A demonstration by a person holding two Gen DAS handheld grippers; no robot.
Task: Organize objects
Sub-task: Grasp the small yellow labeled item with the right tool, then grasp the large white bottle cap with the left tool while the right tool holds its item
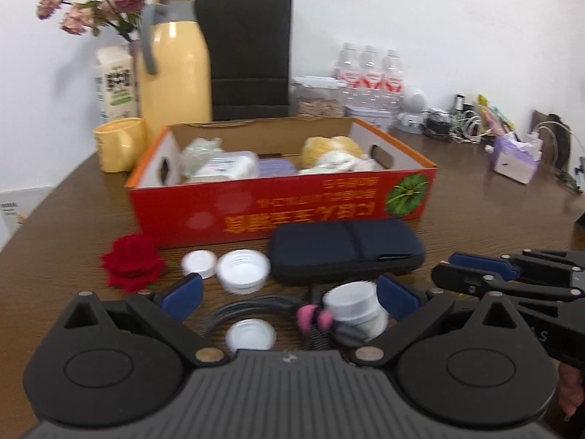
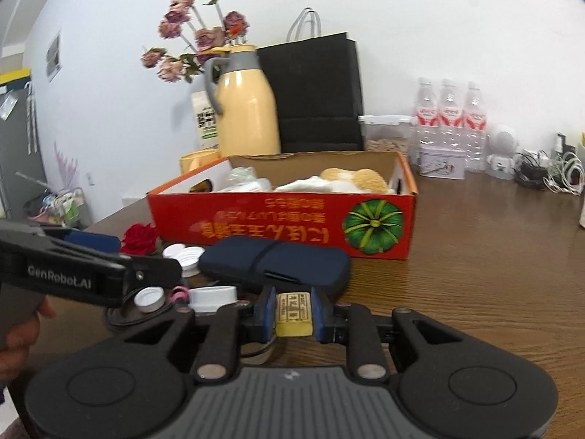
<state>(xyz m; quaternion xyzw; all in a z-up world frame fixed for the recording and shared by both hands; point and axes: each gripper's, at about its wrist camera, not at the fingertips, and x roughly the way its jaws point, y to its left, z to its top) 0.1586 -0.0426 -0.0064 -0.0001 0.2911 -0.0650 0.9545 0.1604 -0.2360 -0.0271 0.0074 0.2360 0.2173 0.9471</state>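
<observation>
The left gripper (image 1: 289,298) stands wide open at the frame's lower middle. The right gripper (image 2: 293,311), lower centre, is clamped on a small yellow block (image 2: 293,312).

A lived-in home room: a wooden table (image 2: 475,256) against a white wall carries a thermos (image 1: 175,73), mug (image 1: 117,144) and flowers (image 1: 109,3) at ten o'clock, water bottles (image 1: 369,73) and a tissue box (image 1: 515,157) at two (tangled cables (image 1: 457,124) too).
</observation>
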